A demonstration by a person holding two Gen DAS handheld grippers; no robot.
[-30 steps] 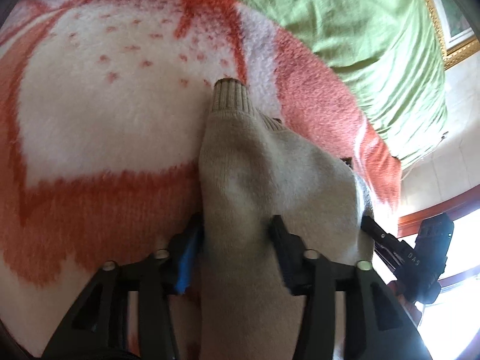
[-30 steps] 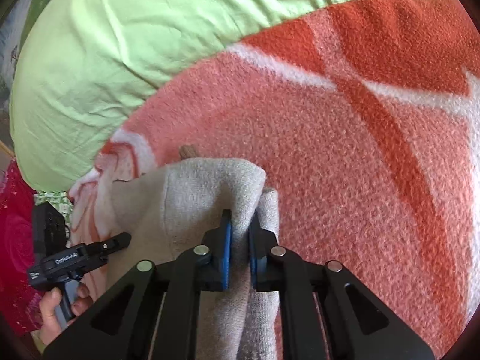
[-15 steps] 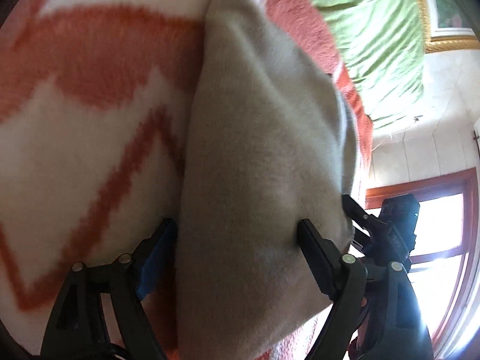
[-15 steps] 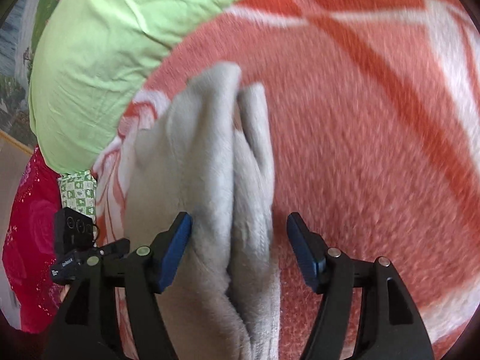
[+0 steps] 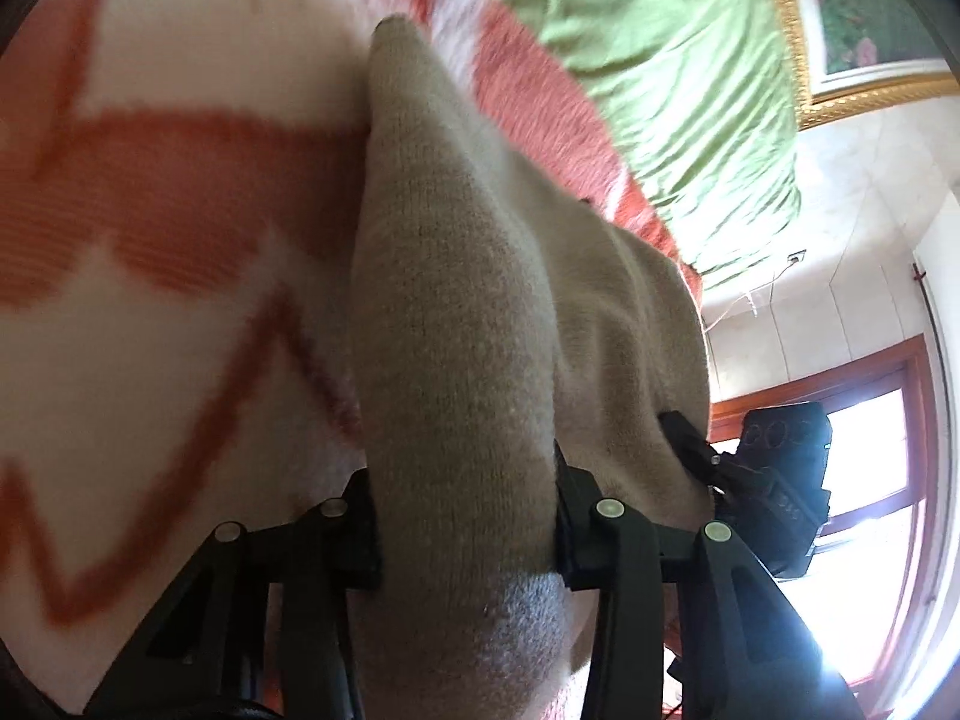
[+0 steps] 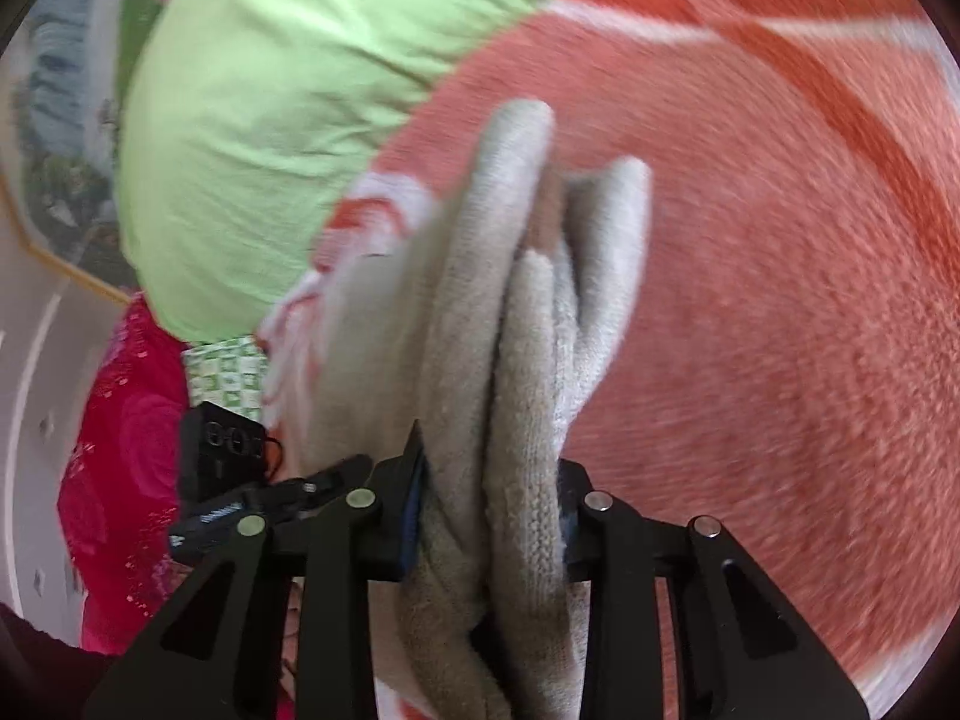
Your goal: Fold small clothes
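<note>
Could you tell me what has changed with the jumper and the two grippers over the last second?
Both grippers let go of the beige jumper half a second ago, jaws spread wide. Now the left gripper and the right gripper are closing on bunched folds of it again, with knit filling both gaps. The views swung across the orange and white blanket. The jumper stayed on the blanket, with the green bedding behind.

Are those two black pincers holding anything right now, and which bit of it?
Both are closing on the beige knitted garment: the left tool around a rolled fold, the right tool around bunched folds of it.
</note>
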